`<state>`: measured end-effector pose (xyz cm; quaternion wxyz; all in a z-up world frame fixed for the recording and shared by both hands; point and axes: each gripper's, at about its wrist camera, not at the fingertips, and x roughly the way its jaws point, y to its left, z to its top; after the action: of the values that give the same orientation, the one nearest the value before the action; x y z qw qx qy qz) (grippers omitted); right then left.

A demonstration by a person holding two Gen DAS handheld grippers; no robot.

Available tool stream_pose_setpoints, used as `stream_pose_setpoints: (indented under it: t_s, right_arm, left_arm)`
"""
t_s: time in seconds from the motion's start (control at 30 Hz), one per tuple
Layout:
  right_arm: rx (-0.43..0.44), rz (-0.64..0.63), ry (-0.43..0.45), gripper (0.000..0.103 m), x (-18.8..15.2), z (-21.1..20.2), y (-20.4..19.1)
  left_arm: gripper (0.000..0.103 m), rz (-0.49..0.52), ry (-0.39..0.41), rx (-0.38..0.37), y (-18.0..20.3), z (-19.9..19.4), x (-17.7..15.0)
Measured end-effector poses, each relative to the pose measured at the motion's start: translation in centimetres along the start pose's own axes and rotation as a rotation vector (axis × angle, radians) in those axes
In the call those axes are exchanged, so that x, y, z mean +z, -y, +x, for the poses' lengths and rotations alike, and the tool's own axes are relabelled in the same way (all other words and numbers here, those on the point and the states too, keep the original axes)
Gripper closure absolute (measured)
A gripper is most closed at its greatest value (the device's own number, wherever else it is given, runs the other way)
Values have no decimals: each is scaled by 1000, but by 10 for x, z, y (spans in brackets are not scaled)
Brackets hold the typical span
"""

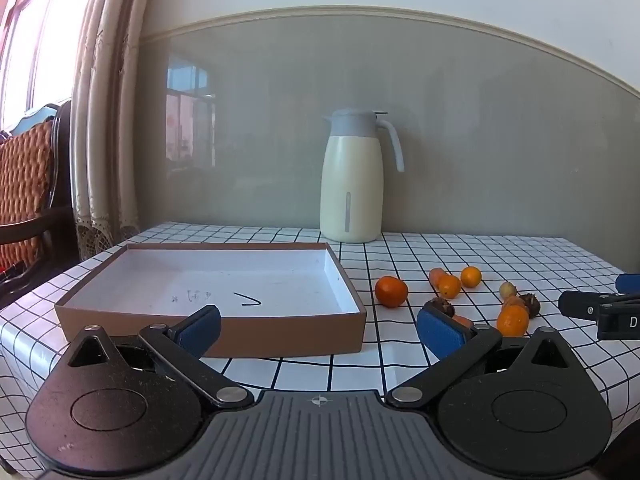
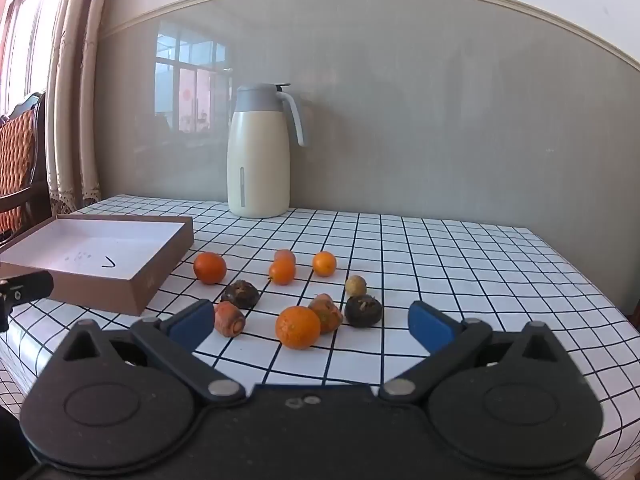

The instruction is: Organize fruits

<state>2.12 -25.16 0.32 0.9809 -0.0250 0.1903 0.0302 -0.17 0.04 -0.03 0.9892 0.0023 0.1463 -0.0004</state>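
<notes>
A shallow brown box (image 1: 208, 322) with a white inside lies empty on the checked tablecloth; it also shows at the left of the right wrist view (image 2: 136, 280). Several small fruits lie loose to its right: oranges (image 2: 297, 327) (image 2: 209, 267) (image 2: 324, 263), carrot-like pieces (image 2: 229, 318) (image 2: 326, 312), dark round fruits (image 2: 363, 310) (image 2: 240, 294) and a small yellow one (image 2: 355, 285). My left gripper (image 1: 318, 328) is open and empty just before the box's near right corner. My right gripper (image 2: 310, 322) is open and empty, just short of the nearest orange.
A cream jug (image 1: 353, 178) with a grey lid and handle stands at the back against the wall, also in the right wrist view (image 2: 259, 152). A wooden chair (image 1: 28, 200) and curtain stand left of the table. The table's edges lie near on the left and right.
</notes>
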Motion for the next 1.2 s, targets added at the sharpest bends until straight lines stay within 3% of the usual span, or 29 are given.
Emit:
stream_pose_setpoints:
  t_s: [1.2]
  right_arm:
    - [12,28,-13,6,-1,2,4]
  left_arm:
    - [0,-7,7,16,-1,0,0]
